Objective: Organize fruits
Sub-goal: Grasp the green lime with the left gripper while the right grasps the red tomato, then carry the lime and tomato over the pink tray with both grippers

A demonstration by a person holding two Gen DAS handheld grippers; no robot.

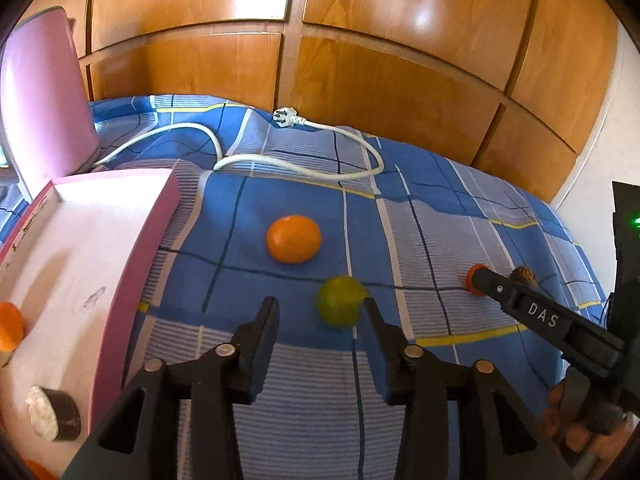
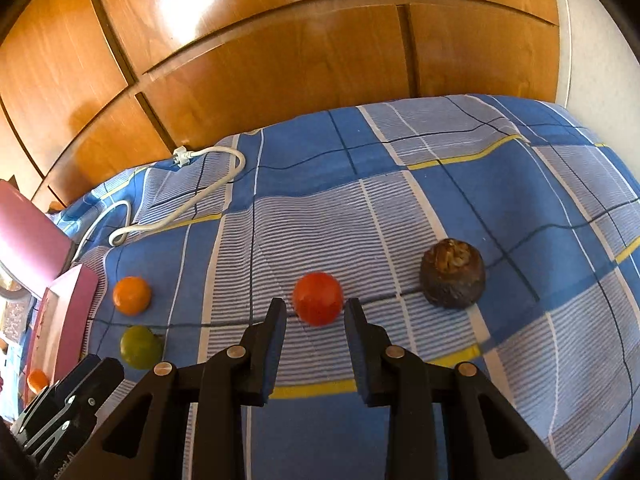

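Note:
On the blue checked bedsheet lie an orange (image 1: 294, 239), a green fruit (image 1: 341, 301), a red-orange fruit (image 2: 318, 298) and a dark brown fruit (image 2: 453, 279). My left gripper (image 1: 319, 307) is open and empty, with the green fruit just beyond its right fingertip. My right gripper (image 2: 315, 308) is open, its fingertips either side of the red-orange fruit's near edge. The pink box (image 1: 132, 264) at left holds an orange fruit (image 1: 10, 326) and a dark cut piece (image 1: 54, 413). The right gripper also shows in the left wrist view (image 1: 480, 280).
A white power cord with plug (image 1: 304, 160) loops across the far part of the bed. The box's pink lid (image 1: 44, 100) stands up at far left. Wooden wardrobe doors (image 1: 360, 60) rise behind the bed. A white wall (image 2: 592, 60) is at right.

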